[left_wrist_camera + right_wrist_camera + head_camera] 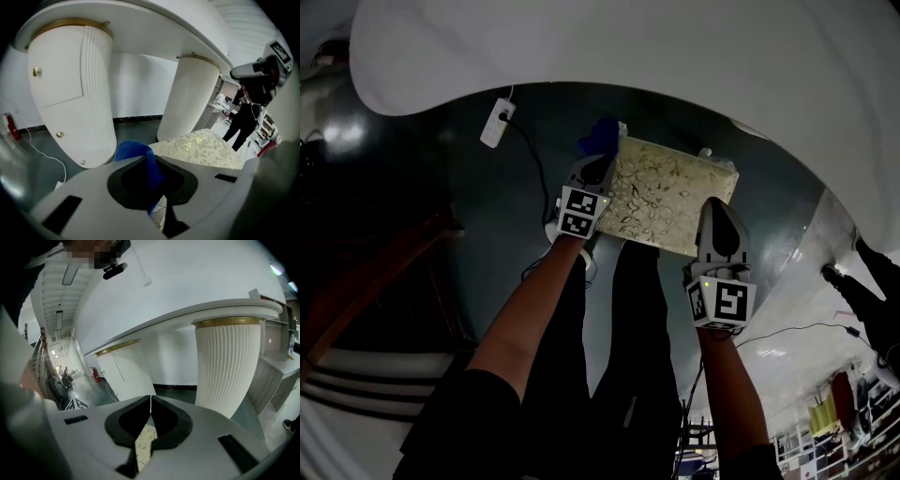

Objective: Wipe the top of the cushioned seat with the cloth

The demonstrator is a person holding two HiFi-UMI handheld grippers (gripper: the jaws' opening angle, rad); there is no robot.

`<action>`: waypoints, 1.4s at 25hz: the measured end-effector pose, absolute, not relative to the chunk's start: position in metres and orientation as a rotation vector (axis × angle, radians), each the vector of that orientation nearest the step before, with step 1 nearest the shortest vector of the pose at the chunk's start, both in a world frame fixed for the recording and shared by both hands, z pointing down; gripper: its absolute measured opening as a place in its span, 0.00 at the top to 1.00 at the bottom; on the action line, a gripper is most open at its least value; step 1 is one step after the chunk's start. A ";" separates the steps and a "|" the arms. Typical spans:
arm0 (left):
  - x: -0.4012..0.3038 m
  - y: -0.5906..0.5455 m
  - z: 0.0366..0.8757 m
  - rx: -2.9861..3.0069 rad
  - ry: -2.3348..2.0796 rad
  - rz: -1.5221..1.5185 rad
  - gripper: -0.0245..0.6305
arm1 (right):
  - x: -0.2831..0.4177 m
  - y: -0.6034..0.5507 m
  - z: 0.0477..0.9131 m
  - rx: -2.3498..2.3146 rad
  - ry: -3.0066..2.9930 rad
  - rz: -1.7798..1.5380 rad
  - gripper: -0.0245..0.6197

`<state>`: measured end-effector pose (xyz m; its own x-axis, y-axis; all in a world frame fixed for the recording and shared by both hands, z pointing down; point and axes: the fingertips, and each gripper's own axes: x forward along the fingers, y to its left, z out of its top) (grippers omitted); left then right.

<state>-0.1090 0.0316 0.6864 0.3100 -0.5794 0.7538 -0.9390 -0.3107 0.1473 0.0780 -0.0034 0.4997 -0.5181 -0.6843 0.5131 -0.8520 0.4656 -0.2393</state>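
The blue cloth [136, 152] is soft and light, so it will flop and bunch up. I think a pinch on a fold holds it best. It hangs by the far left corner of the seat [670, 187], which looks squashy under its leafy cover. Your left claw [598, 167] is closed tight on the cloth. Your right claw [719, 208] is closed too, with nothing in it, over the seat's right side.
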 end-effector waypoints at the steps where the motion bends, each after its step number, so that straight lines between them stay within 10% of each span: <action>1: -0.106 0.033 0.687 2.018 -1.325 0.818 0.91 | 0.080 -0.004 0.501 1.309 -2.370 0.683 0.90; 35: -0.026 0.030 0.692 2.061 -1.141 0.879 0.91 | 0.147 0.009 0.506 1.449 -2.299 0.737 0.90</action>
